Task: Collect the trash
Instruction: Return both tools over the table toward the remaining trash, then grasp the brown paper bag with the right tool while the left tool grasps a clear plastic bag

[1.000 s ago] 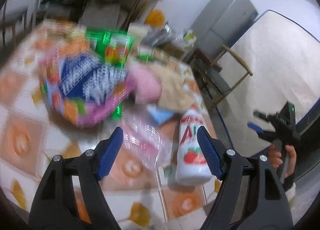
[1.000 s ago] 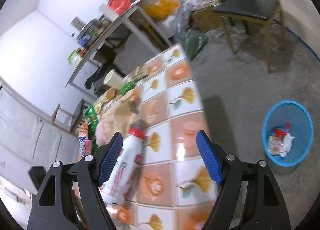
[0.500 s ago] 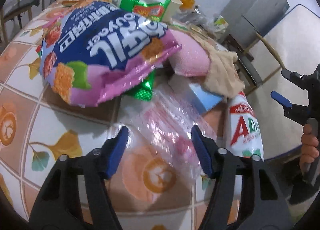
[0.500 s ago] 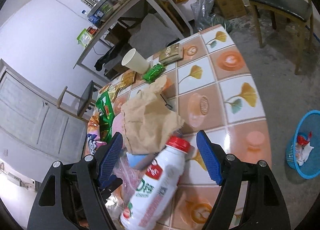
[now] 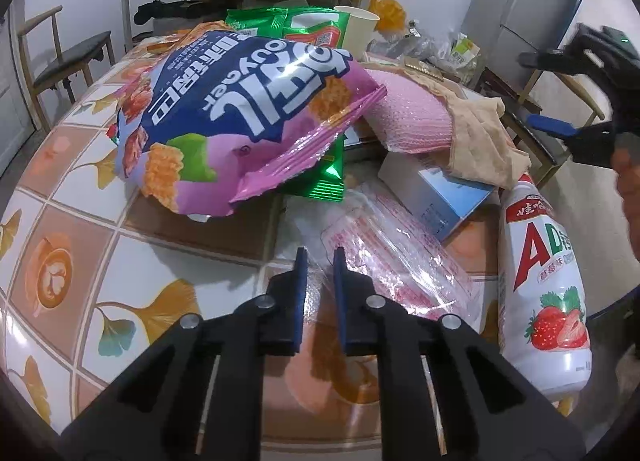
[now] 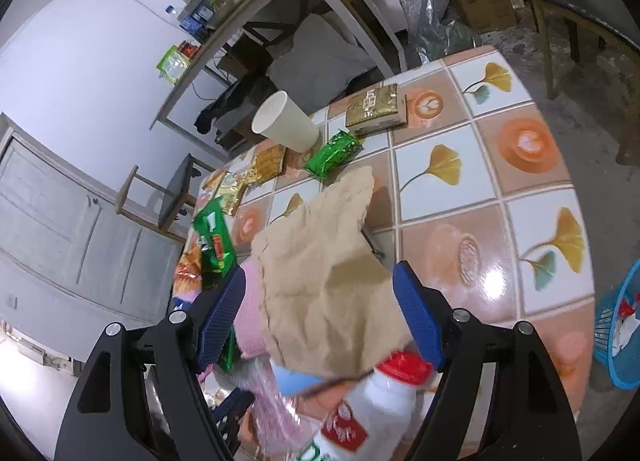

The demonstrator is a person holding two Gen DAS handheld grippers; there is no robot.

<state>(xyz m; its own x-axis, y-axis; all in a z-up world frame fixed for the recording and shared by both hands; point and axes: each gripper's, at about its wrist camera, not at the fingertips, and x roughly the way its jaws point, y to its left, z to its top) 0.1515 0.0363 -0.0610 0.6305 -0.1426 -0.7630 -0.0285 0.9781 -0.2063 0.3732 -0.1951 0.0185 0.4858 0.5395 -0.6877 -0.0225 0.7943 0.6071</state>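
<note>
Since the earlier frame the left gripper (image 5: pixel 318 261) has dropped onto the clear pink-printed plastic bag (image 5: pixel 394 257) near the tabletop's (image 5: pixel 68 229) front edge, and its jaws are closing on a fold of the film. Beside the bag lies the white yoghurt bottle (image 5: pixel 542 285), toward the right edge. Farther back, the right gripper (image 6: pixel 316 315) hangs wide open, holding nothing, over the crumpled brown paper (image 6: pixel 324 261) mid-table.

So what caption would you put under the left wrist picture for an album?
Left gripper closing on a clear pink-printed plastic bag on the tiled table, beside a strawberry drink bottle.
</note>
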